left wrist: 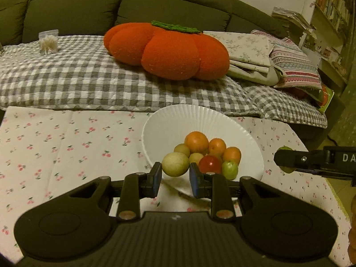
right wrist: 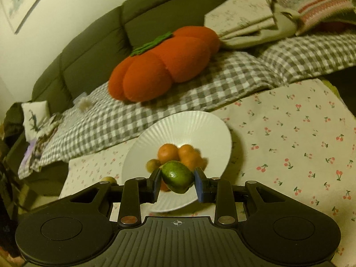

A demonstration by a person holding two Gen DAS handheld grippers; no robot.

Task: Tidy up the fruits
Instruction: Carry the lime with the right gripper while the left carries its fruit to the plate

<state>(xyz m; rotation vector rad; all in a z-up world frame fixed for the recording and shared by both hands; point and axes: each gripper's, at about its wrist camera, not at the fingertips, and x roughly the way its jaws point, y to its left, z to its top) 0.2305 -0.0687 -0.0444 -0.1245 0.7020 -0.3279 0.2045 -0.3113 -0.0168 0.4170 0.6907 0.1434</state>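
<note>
A white ribbed plate (left wrist: pixel 200 120) on the cherry-print tablecloth (left wrist: pixel 66 146) holds several fruits: oranges (left wrist: pixel 196 142), a red fruit (left wrist: pixel 209 164), a small green fruit (left wrist: pixel 229 169) and little yellowish ones. My left gripper (left wrist: pixel 175 169) hovers over the plate's near rim, shut on a round yellow-green fruit (left wrist: pixel 175 164). At the plate's right my right gripper (left wrist: pixel 286 159) points in from the side. In its own view the right gripper (right wrist: pixel 178 174) is shut on a green lime-like fruit (right wrist: pixel 177 176), above the plate (right wrist: pixel 189 124).
Behind the table, a dark green sofa carries a checked blanket (left wrist: pixel 77 77), an orange pumpkin cushion (left wrist: pixel 169 49), folded cloths (left wrist: pixel 251 51) and a clear box of small sticks (left wrist: pixel 47 42). The table's right edge (left wrist: pixel 333 189) drops to the floor. Bookshelves stand at far right.
</note>
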